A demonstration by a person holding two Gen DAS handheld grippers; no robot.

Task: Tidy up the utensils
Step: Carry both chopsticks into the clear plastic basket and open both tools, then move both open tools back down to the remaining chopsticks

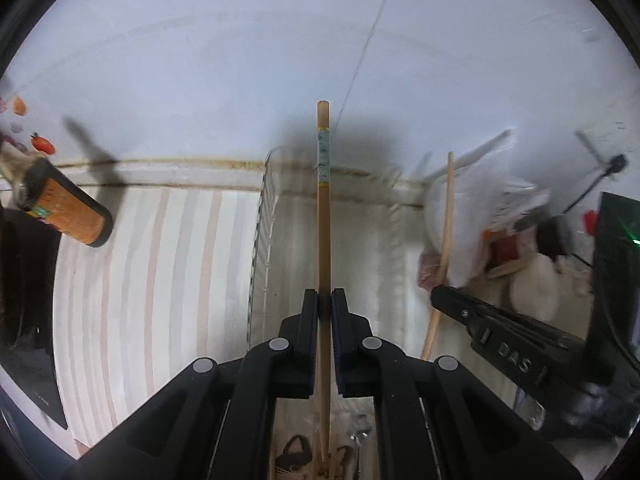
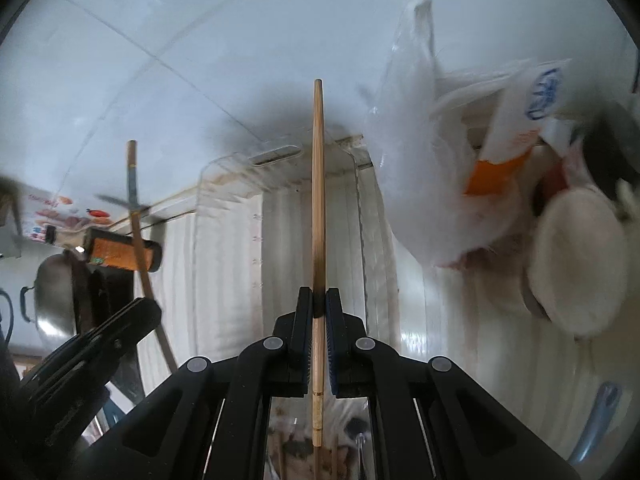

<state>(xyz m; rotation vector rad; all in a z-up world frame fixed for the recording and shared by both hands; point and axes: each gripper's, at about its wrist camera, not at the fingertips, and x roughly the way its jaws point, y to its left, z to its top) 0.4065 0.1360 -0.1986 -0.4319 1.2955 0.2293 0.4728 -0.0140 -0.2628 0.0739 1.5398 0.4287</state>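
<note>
In the left wrist view my left gripper [image 1: 324, 299] is shut on a wooden chopstick [image 1: 323, 216] that has a pale taped band near its far end. It stands upright between the pads, over a clear plastic bin [image 1: 258, 240]. To the right, my right gripper [image 1: 438, 295] holds a second chopstick [image 1: 447, 216]. In the right wrist view the right gripper [image 2: 319, 300] is shut on that plain wooden chopstick [image 2: 318, 184], above the same clear bin [image 2: 276, 160]. My left gripper [image 2: 146, 314] shows at lower left with its chopstick [image 2: 134, 208].
A striped cloth [image 1: 160, 260] covers the counter against a white wall. An orange-labelled bottle [image 1: 72, 212] and a dark cooktop [image 1: 24, 300] lie left, with a metal wok [image 2: 52, 292]. White plastic bags [image 2: 432, 184] and a round white lid [image 2: 576, 264] crowd the right.
</note>
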